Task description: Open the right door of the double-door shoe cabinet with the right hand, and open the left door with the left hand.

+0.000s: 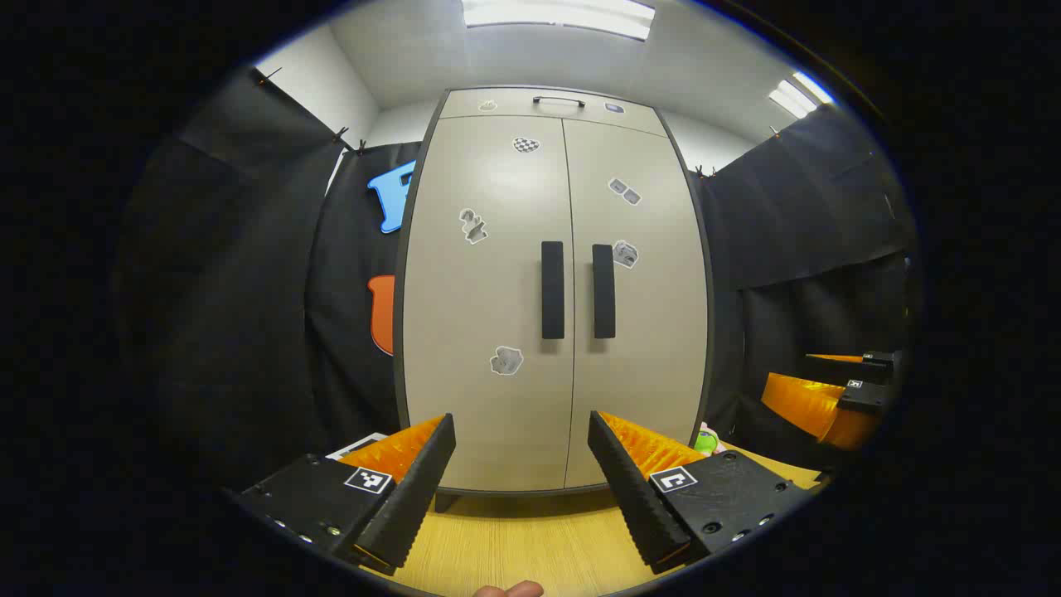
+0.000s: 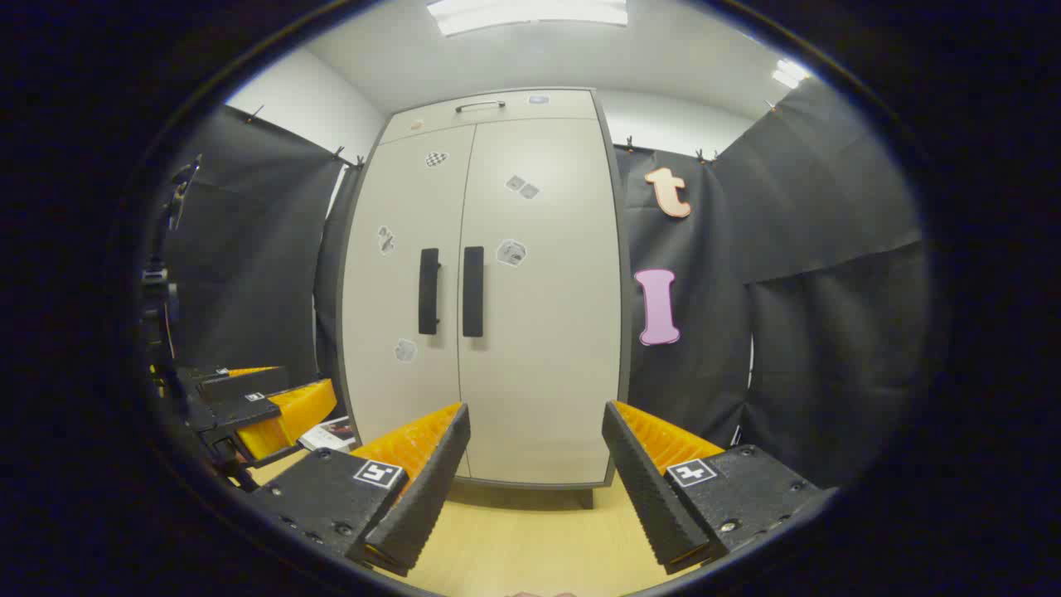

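shoe cabinet (image 1: pixel 506 290) stands upright on a pale wooden table top (image 1: pixel 530 539) in the left gripper view, both of its pale doors shut and meeting at a thin centre seam. left door (image 1: pixel 485 332) and right door (image 1: pixel 642 332) each carry a dark vertical handle beside that seam: left handle (image 1: pixel 552 290) and right handle (image 1: pixel 603 291), close together but apart. small stickers (image 1: pixel 506 361) dot both door fronts, and a slim metal handle (image 1: pixel 558 101) sits on the cabinet's top panel. left gripper (image 1: pixel 522 464) hovers in front of the cabinet's lower half, its fingers spread wide with nothing between them and well short of the doors. at the far right edge of this view the right gripper (image 1: pixel 854 390) shows side-on, away from the cabinet; its state cannot be judged from here. a fingertip (image 1: pixel 510 589) peeks in at the bottom edge.

in the right gripper view the same cabinet (image 2: pixel 489 290) appears slightly left of centre, doors closed, with the right gripper (image 2: pixel 535 464) held wide apart and empty before its base. the left gripper (image 2: pixel 265 406) sits low at the left edge, near a small flat printed item (image 2: pixel 327 434) lying on the table. black cloth walls flank the cabinet, and ceiling lights (image 2: pixel 530 12) glow overhead.
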`<state>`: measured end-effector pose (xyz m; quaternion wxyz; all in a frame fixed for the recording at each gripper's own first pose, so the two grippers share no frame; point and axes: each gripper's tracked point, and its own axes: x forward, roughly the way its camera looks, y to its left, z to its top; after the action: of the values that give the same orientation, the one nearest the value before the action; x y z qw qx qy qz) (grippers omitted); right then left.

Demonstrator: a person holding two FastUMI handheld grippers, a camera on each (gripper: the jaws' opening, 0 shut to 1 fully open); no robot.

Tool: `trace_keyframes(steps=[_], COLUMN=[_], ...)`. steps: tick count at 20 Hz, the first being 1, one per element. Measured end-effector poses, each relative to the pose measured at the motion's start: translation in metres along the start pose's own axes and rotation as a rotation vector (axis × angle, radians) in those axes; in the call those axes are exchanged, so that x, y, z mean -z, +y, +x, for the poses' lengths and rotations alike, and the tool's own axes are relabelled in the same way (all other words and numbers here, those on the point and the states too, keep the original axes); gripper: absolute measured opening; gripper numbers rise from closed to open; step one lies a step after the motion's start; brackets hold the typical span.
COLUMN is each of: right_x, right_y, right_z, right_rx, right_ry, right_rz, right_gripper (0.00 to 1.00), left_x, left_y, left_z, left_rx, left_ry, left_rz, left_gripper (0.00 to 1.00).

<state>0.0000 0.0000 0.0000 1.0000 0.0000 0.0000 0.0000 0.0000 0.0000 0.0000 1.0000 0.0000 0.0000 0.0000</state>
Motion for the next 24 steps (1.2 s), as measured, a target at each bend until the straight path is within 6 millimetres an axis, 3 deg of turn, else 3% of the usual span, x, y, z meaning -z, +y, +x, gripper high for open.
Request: trace_keyframes(steps=[24], right_x=[0.0043], right_y=[-0.0044], right_z=[-0.0037], right_rx=[0.030], right_ry=[0.006], right_rz=[0.016], right_gripper=[1.00], left_x=[-0.0020], left_y=[0.0093], left_z=[-0.0014], left_rx=[-0.004], left_ry=[-0.018], left_rz=[0.006], left_gripper=[0.97])
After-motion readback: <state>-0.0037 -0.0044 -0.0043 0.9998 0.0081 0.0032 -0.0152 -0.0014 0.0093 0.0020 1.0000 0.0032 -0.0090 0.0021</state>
